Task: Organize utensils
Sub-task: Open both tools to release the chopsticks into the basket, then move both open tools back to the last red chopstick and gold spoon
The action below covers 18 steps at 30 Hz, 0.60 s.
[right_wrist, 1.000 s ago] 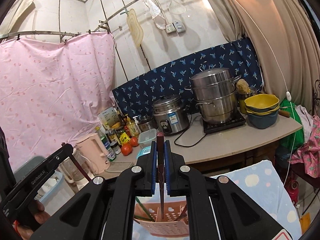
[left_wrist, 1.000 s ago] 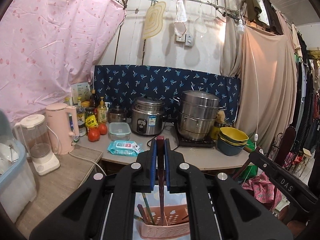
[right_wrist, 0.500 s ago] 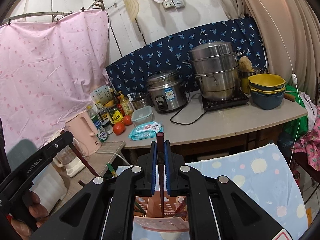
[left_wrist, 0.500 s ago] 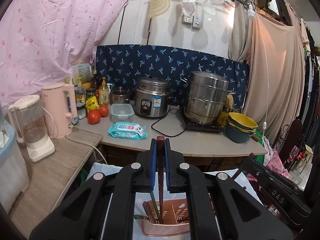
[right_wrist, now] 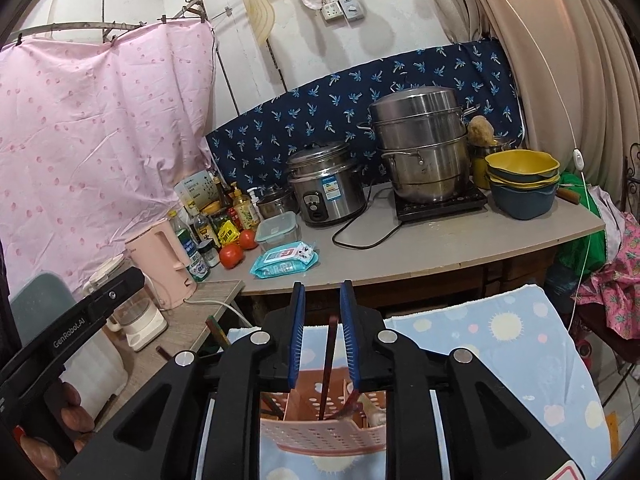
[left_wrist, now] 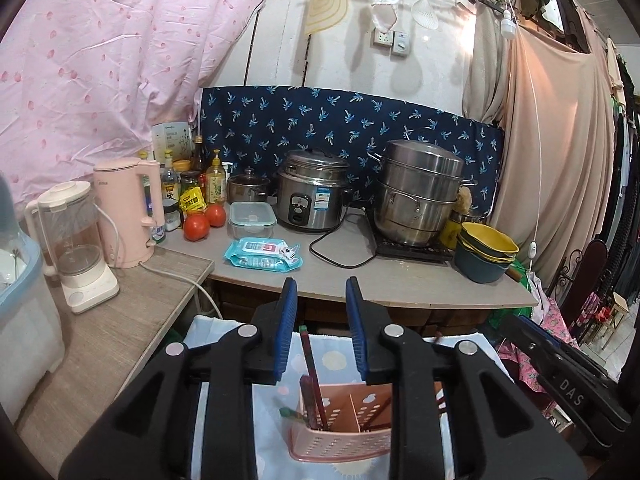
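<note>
Now both of my grippers have let go. Half a second ago each one was squeezing a dark red chopstick tight between its blue pads, and now the jaws stand apart with a gap on each side of the stick.

My left gripper (left_wrist: 319, 328) hangs just above the pink plastic basket with little holes (left_wrist: 340, 436). Its dark red chopstick (left_wrist: 312, 376) leans a bit and stands with its lower end down in the left part of the basket, touching neither pad. A few more sticks sit beside it there, and one green-tipped stick pokes out over the basket's left edge.

My right gripper (right_wrist: 322, 330) is also open, above the same pink plastic basket with little holes (right_wrist: 324, 436). The second dark red chopstick (right_wrist: 327, 364) stands loose between the pads, with its lower end in a middle part of the basket.

The basket rests on the pale blue cloth with suns and dots (right_wrist: 500, 344), in front of the grey kitchen counter (right_wrist: 440, 252). Compared with before, the counter sits higher in both views.
</note>
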Tool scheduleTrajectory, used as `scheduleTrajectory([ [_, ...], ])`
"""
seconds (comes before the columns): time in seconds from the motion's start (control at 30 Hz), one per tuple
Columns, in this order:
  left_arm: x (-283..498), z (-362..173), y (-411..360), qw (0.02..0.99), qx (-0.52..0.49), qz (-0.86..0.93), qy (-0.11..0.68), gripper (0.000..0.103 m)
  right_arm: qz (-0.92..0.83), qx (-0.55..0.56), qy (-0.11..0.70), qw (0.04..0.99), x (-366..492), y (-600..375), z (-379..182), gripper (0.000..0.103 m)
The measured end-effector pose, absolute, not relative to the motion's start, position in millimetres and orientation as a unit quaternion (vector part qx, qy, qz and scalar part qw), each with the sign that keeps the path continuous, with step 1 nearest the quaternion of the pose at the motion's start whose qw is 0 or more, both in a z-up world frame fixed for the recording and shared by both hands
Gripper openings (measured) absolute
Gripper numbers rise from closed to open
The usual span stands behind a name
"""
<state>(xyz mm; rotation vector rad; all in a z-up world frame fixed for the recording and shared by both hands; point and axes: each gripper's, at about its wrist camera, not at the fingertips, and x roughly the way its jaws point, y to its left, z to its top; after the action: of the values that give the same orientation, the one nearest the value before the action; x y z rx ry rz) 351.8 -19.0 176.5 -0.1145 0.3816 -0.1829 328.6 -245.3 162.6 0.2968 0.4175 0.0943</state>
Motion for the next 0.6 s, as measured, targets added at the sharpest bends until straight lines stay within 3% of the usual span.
scheduleTrajectory([
  [0.4,305,165,-12,0.973,-0.052,-0.092,0.207,0.024,0.051,0.127,0.217,0.967,272,-235,155,0.019],
  [0.6,267,131,-7,0.965,-0.040,-0.092,0.243,0.025,0.042,0.118,0.243,0.962,229,-231,127,0.021],
])
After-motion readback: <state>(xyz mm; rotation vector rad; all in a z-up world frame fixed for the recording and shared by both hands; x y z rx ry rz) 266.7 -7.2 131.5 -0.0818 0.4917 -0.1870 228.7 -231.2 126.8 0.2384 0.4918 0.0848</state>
